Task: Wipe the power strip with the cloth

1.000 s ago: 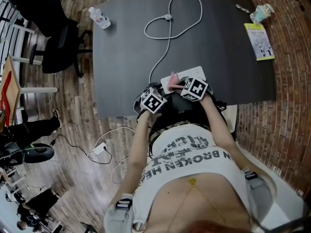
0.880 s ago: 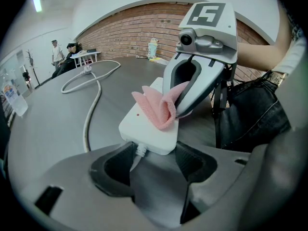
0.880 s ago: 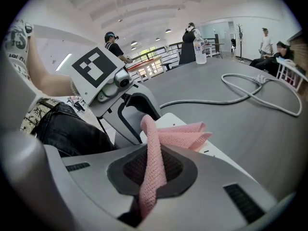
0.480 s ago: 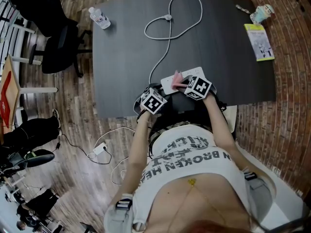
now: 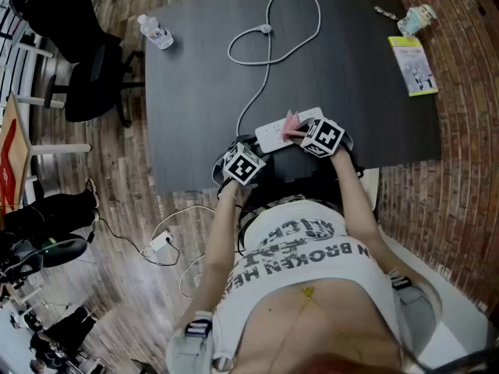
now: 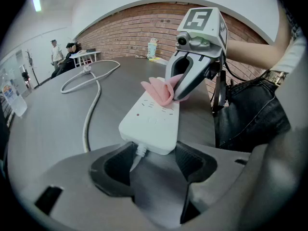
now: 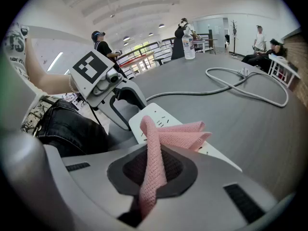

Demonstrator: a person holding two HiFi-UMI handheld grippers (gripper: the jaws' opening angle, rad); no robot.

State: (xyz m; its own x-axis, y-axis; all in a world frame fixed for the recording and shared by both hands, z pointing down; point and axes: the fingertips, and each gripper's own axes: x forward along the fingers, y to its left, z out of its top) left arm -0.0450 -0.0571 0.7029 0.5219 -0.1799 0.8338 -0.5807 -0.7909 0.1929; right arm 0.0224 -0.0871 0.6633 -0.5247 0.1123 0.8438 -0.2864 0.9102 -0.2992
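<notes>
A white power strip [image 5: 285,130] lies near the front edge of the dark table [image 5: 359,100]. Its grey cord [image 5: 269,61] loops away toward the far side. My right gripper [image 5: 304,133] is shut on a pink cloth [image 5: 292,122], and the cloth's folded end rests on top of the strip [image 7: 163,117]. In the right gripper view the cloth [image 7: 156,153] runs up out of the pinched jaws. My left gripper [image 6: 155,159] is open. The strip's cord end [image 6: 150,129] sits at its jaw tips, and the cord runs between them.
At the table's far left lies a water bottle [image 5: 154,31]. A yellow-green booklet [image 5: 412,65] and a small cup [image 5: 415,19] are at the far right. A black office chair [image 5: 90,68] stands to the left of the table. Cables trail on the wooden floor [image 5: 164,240].
My right gripper has slid the cloth along the power strip, rightward and away from the cord end. The left gripper has stayed at the cord end.
</notes>
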